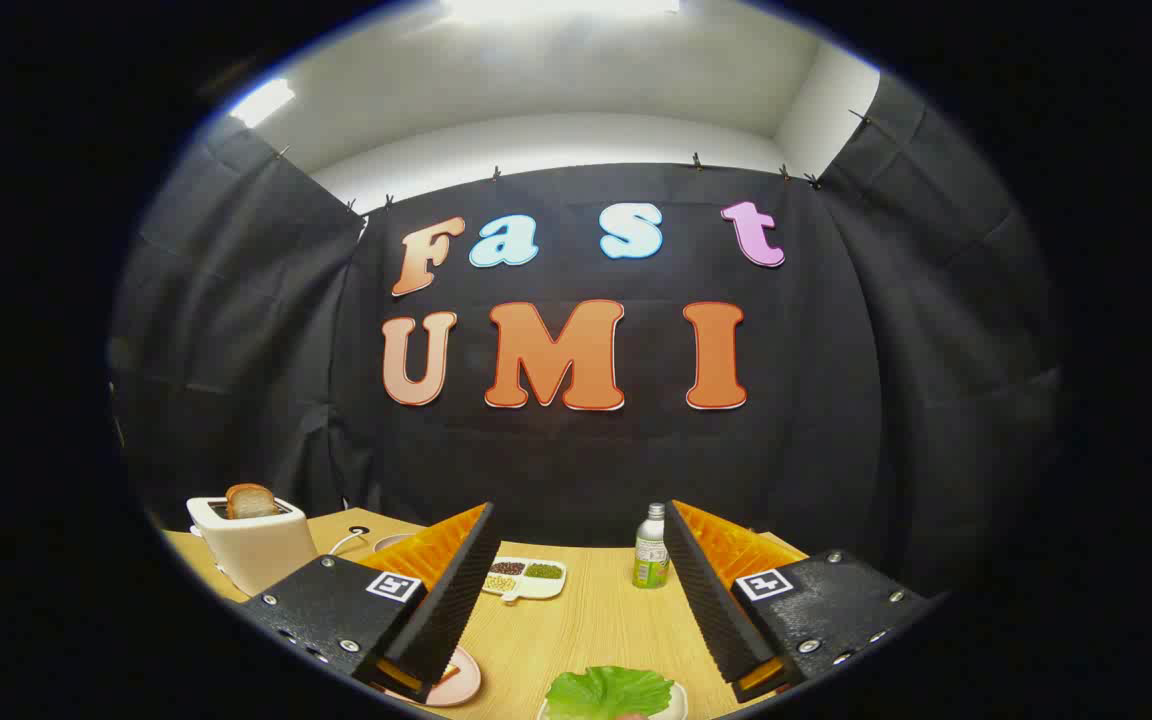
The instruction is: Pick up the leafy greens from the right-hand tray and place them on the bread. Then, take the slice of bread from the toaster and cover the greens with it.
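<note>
Down low, close to the camera, lies the leafy green (608, 691). It is bright green, flat and wide, with a wavy, crinkled edge and thin lines running through it. It sits on a small white tray (678, 702), and that tray rests on the wooden table (586, 625). The table is light brown with long, straight lines in the wood.

The gripper (576, 540) is spread wide, and its two fingers hold nothing. The fingers are black, with small ridges on their inner faces and orange backs, and each dark base has a little black-and-white square mark. The leafy green lies under the gap between the fingers, a little nearer the right one, and touches neither.

Far to the left of the leafy green stands the toaster (254, 545). It is cream-white, smooth and boxy with round corners. A slice of bread (250, 500) sticks up out of its top, with a brown crust. A white cord runs from the toaster across the table.

Just left of the leafy green, under the left finger, peeks part of a round pink plate (461, 680).

Beyond the leafy green sits a white dish (526, 578) with small heaps of dark, green and pale bits. Beside it stands a small clear bottle (650, 547) with a green label.
</note>
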`<action>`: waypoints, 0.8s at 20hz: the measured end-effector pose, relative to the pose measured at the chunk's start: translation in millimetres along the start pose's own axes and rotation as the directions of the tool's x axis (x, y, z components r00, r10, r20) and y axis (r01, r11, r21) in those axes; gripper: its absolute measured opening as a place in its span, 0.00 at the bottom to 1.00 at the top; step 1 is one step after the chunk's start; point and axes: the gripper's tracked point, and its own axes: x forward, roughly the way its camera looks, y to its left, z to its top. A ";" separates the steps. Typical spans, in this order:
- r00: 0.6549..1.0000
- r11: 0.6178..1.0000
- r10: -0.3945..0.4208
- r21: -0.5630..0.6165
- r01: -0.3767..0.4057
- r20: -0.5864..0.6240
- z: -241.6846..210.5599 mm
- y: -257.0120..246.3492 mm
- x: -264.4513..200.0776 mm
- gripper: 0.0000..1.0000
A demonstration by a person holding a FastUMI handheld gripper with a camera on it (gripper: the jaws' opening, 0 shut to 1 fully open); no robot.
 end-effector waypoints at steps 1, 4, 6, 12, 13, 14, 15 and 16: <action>1.000 1.000 0.002 0.008 -0.002 -0.005 -1.4 0.4 1.0 0.98; 1.000 1.000 0.004 0.024 -0.004 -0.015 -6.1 0.7 2.4 0.98; 1.000 1.000 0.007 0.027 -0.006 -0.019 -7.0 0.5 1.6 0.98; 1.000 1.000 0.016 0.025 -0.015 -0.027 -10.0 3.0 -0.5 0.98; 0.999 0.999 0.018 0.026 -0.018 -0.030 -11.2 4.4 -0.9 0.98; 0.999 0.999 0.021 0.027 -0.020 -0.032 -11.6 4.9 -1.5 0.98; 0.999 0.999 0.024 0.025 -0.023 -0.033 -11.9 5.6 -1.6 0.98; 0.999 0.999 0.023 0.023 -0.022 -0.034 -11.8 5.9 -1.9 0.98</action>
